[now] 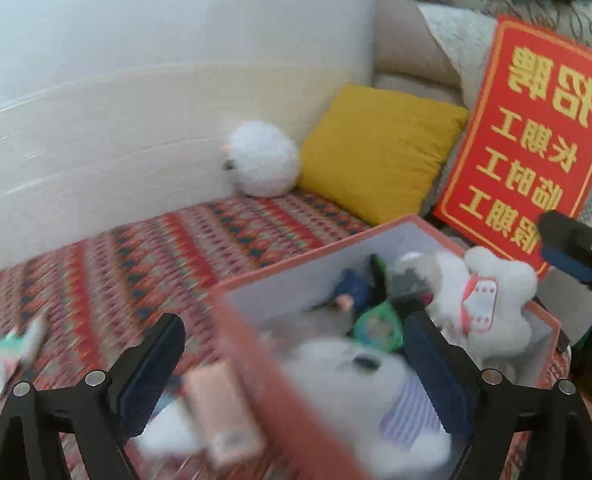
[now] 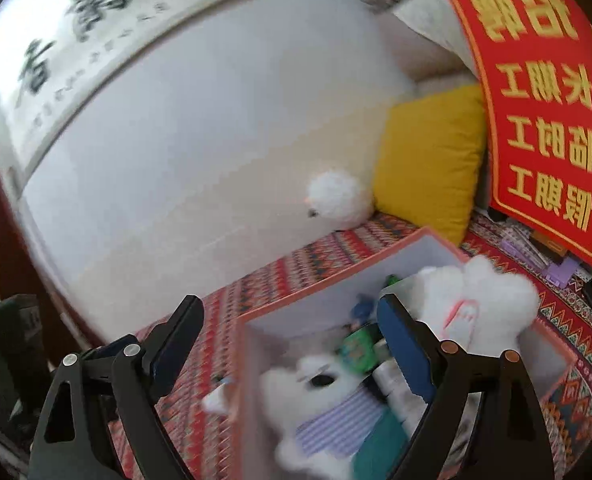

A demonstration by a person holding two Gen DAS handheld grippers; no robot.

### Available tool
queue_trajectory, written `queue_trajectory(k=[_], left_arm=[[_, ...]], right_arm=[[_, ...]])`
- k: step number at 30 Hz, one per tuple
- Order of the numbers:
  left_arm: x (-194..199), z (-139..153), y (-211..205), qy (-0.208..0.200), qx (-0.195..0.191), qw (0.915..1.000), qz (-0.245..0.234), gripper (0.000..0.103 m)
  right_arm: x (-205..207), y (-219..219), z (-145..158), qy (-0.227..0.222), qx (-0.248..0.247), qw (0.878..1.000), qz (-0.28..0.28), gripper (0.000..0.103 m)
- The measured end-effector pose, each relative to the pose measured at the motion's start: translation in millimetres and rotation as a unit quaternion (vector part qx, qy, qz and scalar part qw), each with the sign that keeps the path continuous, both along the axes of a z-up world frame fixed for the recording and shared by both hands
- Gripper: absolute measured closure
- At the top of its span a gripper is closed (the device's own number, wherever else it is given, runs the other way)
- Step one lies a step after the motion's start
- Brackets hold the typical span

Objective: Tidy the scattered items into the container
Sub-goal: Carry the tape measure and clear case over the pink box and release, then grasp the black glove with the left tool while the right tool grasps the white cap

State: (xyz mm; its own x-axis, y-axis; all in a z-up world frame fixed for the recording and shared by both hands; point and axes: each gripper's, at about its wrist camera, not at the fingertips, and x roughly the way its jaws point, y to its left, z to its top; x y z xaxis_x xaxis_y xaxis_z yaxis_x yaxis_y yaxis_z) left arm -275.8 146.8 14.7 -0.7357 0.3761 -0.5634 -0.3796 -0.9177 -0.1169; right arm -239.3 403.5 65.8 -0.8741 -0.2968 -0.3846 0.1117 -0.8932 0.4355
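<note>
We see both grippers, left (image 1: 296,360) and right (image 2: 291,344), with fingers spread wide and empty, above the pink box (image 1: 336,248) of plush toys (image 1: 492,296), lower right.

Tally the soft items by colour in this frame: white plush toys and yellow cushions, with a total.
White plush toys: 3 — bear at the box's far end, dog at its near end, round plush by the wall.
Yellow cushions: 1.
Total: 4.
Both grippers, left and right, are open and empty.
</note>
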Motion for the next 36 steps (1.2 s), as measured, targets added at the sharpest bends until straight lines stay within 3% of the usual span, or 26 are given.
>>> queue_trajectory(k=[5, 8, 13, 20, 27, 31, 36], left_arm=[[66.8, 1.7, -83.6, -0.012, 0.023, 0.9984, 0.051, 0.007], [111.2, -7.5, -129.3, -0.016, 0.015, 0.9965, 0.081, 0.006], [176.1, -38.9, -196.8, -0.030, -0.012, 0.9917, 0.125, 0.006], [219.4, -86.5, -268.3, -0.075, -0.015, 0.9811, 0.178, 0.006], [217.4, -112.8, -328.7, -0.092, -0.025, 0.9653, 0.243, 0.006], [193.0, -115.2, -364.5, -0.085, -0.037, 0.9556, 0.280, 0.006], [125.2, -112.1, -404.8, -0.075, -0.054, 0.9483, 0.304, 0.006]], right_arm=[[67.0, -71.6, 11.9, 0.001, 0.015, 0.998, 0.062, 0.010], [98.6, -119.9, 4.6, -0.015, 0.027, 0.994, 0.101, 0.008], [131.9, -195.5, -25.1, -0.052, 0.053, 0.984, 0.162, 0.008], [142.6, -290.5, -81.0, -0.112, 0.073, 0.963, 0.235, 0.008], [120.4, -375.9, -113.1, -0.137, 0.097, 0.943, 0.289, 0.008], [84.7, -414.8, -113.1, -0.128, 0.103, 0.943, 0.289, 0.008], [17.8, -458.8, -107.8, -0.106, 0.123, 0.950, 0.267, 0.008]])
